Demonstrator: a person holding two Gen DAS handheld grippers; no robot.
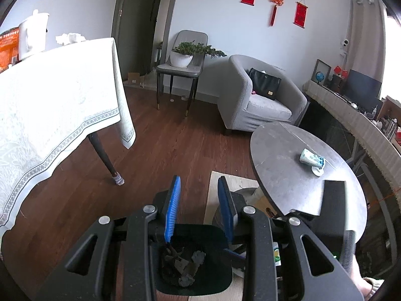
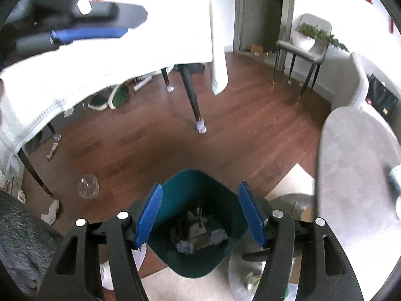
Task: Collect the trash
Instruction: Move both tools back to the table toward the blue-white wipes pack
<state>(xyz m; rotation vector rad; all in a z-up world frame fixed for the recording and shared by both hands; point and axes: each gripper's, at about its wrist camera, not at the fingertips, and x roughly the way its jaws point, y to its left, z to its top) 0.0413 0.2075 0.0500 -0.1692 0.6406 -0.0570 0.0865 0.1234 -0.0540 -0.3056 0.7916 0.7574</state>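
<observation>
Two black grippers with blue pads are being held above a dark green square plastic bin (image 2: 198,225) standing on the brown wooden floor (image 2: 155,145). Crumpled paper scraps (image 2: 198,233) are lying in its bottom. The right gripper (image 2: 200,215) is being kept spread wide with nothing between its jaws; the left gripper (image 1: 199,200) is being held narrowly parted, also empty.

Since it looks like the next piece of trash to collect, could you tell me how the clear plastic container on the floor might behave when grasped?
The clear plastic container looks thin-walled and empty, so it is probably very light and may crumple under a firm squeeze. Its rounded shape suggests it could roll or skid on the smooth wooden floor if nudged.
</observation>
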